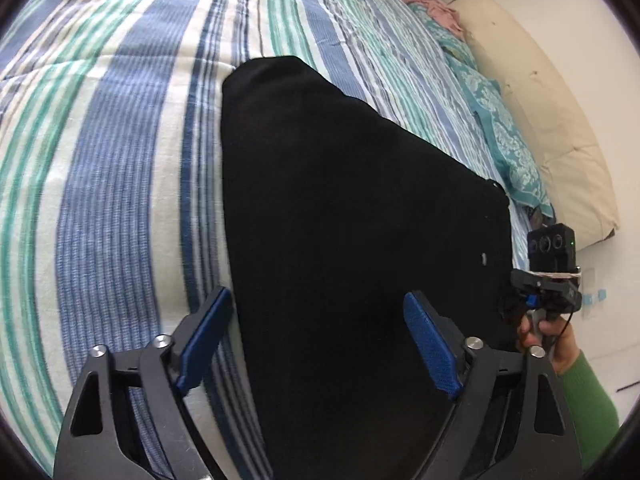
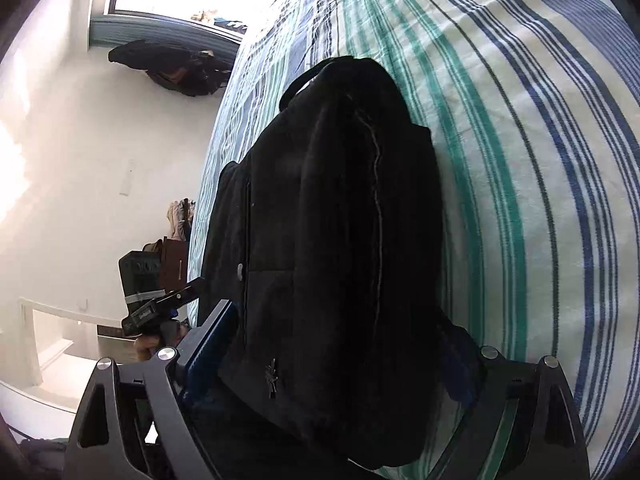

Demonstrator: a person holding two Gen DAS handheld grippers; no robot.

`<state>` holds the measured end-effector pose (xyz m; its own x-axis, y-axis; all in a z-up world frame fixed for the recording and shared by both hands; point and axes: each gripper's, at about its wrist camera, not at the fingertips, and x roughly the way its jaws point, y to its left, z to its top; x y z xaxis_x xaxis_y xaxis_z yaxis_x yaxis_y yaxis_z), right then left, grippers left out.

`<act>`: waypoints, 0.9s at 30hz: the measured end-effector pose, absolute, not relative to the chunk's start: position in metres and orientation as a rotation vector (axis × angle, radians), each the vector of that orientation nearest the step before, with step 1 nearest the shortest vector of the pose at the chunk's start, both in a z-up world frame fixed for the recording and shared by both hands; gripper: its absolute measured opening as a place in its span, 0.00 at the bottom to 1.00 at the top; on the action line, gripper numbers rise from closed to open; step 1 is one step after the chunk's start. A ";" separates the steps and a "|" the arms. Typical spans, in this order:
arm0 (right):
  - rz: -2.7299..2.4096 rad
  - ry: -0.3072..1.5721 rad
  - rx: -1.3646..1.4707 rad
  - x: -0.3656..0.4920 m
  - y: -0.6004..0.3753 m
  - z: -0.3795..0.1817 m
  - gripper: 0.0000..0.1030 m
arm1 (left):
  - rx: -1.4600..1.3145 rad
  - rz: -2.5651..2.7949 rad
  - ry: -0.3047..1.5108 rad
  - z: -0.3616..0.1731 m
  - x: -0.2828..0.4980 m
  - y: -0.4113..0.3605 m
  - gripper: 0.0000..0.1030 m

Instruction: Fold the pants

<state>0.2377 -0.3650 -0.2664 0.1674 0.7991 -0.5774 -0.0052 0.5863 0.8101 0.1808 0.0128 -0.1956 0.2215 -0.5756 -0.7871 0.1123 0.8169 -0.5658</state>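
Though the pants point(image 1: 340, 220) already lie folded into a compact black slab, they sit close to the bed's near edge, filling the centre of both views. Seen from the left wrist they are a smooth dark panel with a small pale button near the lower right. Seen from the right wrist they bulge into a thick bundle, a pale seam running down the middle and a loop poking out at the top. That thickness suggests several layers stacked, so the fold looks well along, perhaps needing one last halving or just smoothing.

Low in its own frame, the left gripper point(image 1: 320, 344) is spread wide, its blue pads point(image 1: 430, 352) apart, one over the bedspread point(image 1: 100, 200) and one over the cloth. It pinches nothing, and whether the pads touch the fabric I cannot tell. Probably it is poised there to press or steady the panel.

At the bottom of its frame, the right gripper point(image 2: 332, 360) straddles the bundle, fingers on either side of the folded end. The jaws look wide, but the cloth hides most of the pads, so whether they squeeze it I cannot tell. Straddling the thick end would suit lifting or tucking it.

Beyond, the striped bedspread covers the bed. A teal cloth point(image 1: 500, 128) and a cream pillow point(image 1: 540, 120) run along the right of the left-wrist view.
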 end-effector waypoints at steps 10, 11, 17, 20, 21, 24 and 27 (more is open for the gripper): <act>0.718 1.179 0.644 0.255 -0.331 -0.208 0.40 | -0.354 -0.496 1.102 -0.114 0.201 0.024 0.20; 0.725 1.156 0.621 0.266 -0.325 -0.197 0.40 | -0.348 -0.485 1.077 -0.105 0.211 0.030 0.20; 0.716 1.047 0.564 0.360 -0.282 -0.165 0.41 | -0.293 -0.351 0.969 -0.085 0.289 0.064 0.28; 0.626 1.068 0.525 0.397 -0.267 -0.181 0.48 | -0.147 -0.155 1.008 -0.122 0.309 0.067 0.62; 0.584 1.105 0.499 0.405 -0.265 -0.194 0.52 | -0.085 -0.097 1.043 -0.139 0.310 0.066 0.61; 0.413 1.252 0.407 0.413 -0.276 -0.235 0.53 | 0.014 -0.067 1.040 -0.159 0.281 0.076 0.60; 0.377 1.175 0.477 0.383 -0.315 -0.235 0.74 | 0.074 -0.025 0.960 -0.147 0.233 0.081 0.78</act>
